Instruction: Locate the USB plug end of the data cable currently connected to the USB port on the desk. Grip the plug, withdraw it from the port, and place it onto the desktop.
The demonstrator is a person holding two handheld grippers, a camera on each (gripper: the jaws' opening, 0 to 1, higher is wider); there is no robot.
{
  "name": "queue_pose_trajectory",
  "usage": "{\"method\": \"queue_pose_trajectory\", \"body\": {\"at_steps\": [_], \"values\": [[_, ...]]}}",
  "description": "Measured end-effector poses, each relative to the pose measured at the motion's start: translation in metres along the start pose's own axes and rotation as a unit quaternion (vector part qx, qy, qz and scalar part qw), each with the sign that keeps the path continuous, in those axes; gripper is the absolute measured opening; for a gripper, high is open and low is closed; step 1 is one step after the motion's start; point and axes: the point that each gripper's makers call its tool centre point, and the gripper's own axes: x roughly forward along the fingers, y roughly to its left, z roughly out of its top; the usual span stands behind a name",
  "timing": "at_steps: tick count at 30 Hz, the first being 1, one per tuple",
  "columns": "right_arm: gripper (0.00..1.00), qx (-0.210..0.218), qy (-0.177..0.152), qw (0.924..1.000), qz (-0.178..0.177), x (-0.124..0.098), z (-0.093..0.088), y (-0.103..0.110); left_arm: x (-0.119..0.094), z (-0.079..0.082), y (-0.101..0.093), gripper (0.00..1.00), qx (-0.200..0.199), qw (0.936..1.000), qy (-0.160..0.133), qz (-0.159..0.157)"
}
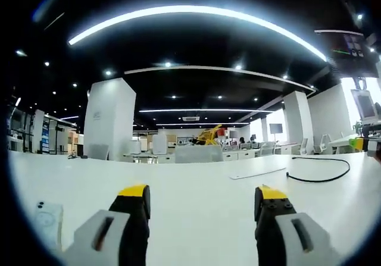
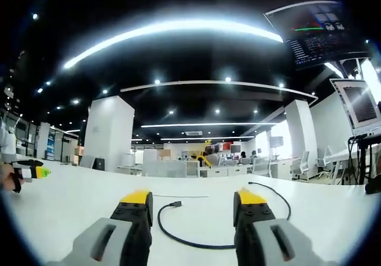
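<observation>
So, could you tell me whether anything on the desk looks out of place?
The black cable lies loosely curved on the white desk, its plug end resting free on the surface, with no port visible near it. Both claws are open and empty.

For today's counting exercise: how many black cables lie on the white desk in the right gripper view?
1. The black cable curves across the white desk between the right tool tips; its far end may be hidden.

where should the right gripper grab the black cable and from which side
Grip the small plug at the free end of the black cable, not the limp loop. It lies flat on the white desk, ahead of the open right gripper and toward its left jaw. Probably best to come down from above and close across its narrow sides. Whether this is the USB end is too small to tell.
</observation>
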Motion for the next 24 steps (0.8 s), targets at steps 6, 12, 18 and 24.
{"method": "queue_pose_trajectory", "body": {"at_steps": [6, 12, 18, 24], "values": [[0.55, -0.002, 0.001, 1.0000, 0.001, -0.0001, -0.0004, 0.0007, -0.0010, -0.0014, 0.0010, 0.71, -0.003, 1.0000, 0.002, 0.001], [0.55, -0.002, 0.001, 1.0000, 0.001, -0.0006, -0.0009, 0.0006, -0.0014, -0.0020, -0.0002, 0.71, -0.002, 1.0000, 0.002, -0.001], [0.55, -0.003, 0.001, 1.0000, 0.003, 0.0002, -0.0013, 0.0010, -0.0007, -0.0021, 0.0012, 0.71, -0.003, 1.0000, 0.002, 0.001], [0.55, -0.004, 0.001, 1.0000, 0.004, 0.0013, -0.0013, 0.0019, 0.0006, -0.0017, 0.0026, 0.71, -0.005, 1.0000, 0.002, 0.001]]}}
